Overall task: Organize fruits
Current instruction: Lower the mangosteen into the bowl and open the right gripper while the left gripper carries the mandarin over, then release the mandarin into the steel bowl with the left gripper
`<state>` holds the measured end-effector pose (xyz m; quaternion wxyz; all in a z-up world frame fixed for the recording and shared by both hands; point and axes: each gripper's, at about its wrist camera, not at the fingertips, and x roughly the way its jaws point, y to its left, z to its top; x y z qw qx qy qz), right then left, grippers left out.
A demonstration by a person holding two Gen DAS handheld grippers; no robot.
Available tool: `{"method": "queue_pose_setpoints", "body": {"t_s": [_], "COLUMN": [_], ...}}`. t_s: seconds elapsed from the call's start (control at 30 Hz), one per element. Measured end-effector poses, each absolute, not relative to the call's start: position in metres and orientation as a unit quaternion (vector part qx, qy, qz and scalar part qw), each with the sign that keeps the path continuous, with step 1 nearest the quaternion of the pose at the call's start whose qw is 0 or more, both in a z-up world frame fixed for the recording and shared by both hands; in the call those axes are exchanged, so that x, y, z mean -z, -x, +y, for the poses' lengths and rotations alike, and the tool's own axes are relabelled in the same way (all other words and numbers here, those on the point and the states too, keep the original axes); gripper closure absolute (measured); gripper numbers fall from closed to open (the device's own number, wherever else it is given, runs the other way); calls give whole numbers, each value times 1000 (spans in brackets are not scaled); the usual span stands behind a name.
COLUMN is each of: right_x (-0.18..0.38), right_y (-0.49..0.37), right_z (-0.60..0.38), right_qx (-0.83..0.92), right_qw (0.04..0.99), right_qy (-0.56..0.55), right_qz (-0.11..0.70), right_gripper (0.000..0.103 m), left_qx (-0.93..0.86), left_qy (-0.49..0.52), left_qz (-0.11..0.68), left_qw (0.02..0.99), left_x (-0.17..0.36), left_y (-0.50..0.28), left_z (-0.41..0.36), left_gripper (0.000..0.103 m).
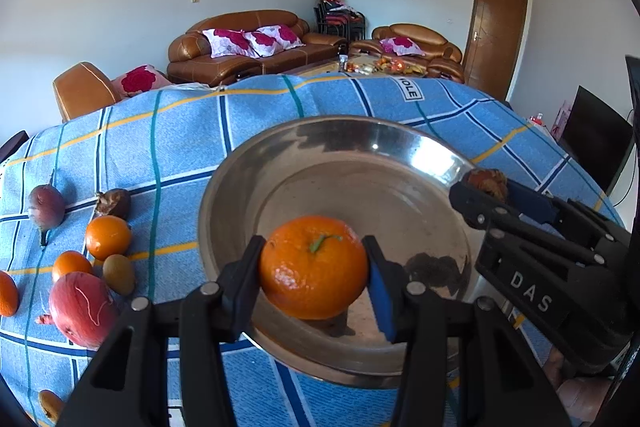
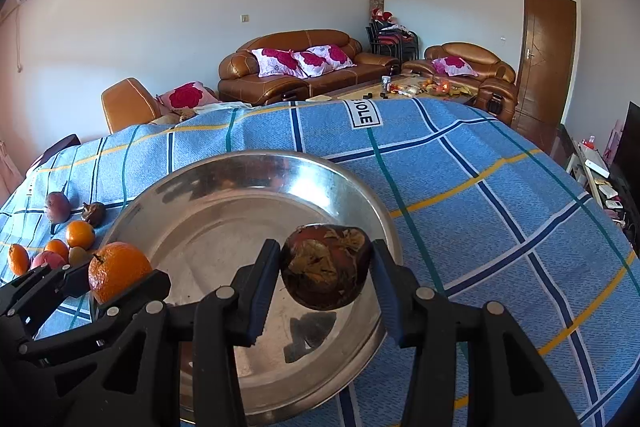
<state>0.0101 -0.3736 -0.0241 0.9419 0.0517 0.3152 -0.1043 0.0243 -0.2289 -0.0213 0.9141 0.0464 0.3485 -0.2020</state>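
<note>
- Right, the left gripper (image 1: 314,269) has its jaws clamped on a round orange tangerine with a green stem (image 1: 313,267), held above the near side of the shallow round steel dish (image 1: 280,163)
- Over on the right gripper (image 2: 326,267), jaws pinched on a dark brown, leaf-flecked round fruit (image 2: 326,265), also above the dish, its shadow on the metal below
- Out to the left, loose fruit sits on the blue checked cloth (image 2: 480,195): a red pomegranate (image 1: 82,309), more oranges (image 1: 108,237), a small green-brown fruit (image 1: 119,273)
</note>
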Motion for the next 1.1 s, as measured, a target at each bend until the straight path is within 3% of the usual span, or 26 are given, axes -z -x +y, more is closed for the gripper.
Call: {"method": "queue_pose_setpoints", "body": {"t_s": [0.63, 0.83, 0.9, 1.0, 1.1], "right_x": [25, 19, 15, 8, 4], "right_y": [-12, -2, 3, 12, 16], "right_z": [-372, -376, -379, -382, -380], "right_qx": [100, 112, 120, 126, 131], "right_qw": [942, 949, 953, 960, 965], "right_qy": [-60, -71, -78, -86, -77], "right_qz": [315, 286, 267, 235, 216], "right_gripper": [55, 50, 46, 28, 24], "left_qx": [194, 175, 155, 140, 124], "left_qy": [-40, -37, -30, -9, -14], "left_qz": [364, 313, 302, 284, 273], "left_qw": [910, 933, 940, 948, 954], "left_x": [27, 17, 13, 6, 3], "left_y": [-35, -21, -19, -17, -14], "left_z": [-229, -222, -217, -205, -201], "left_gripper": [52, 22, 1, 0, 0]}}
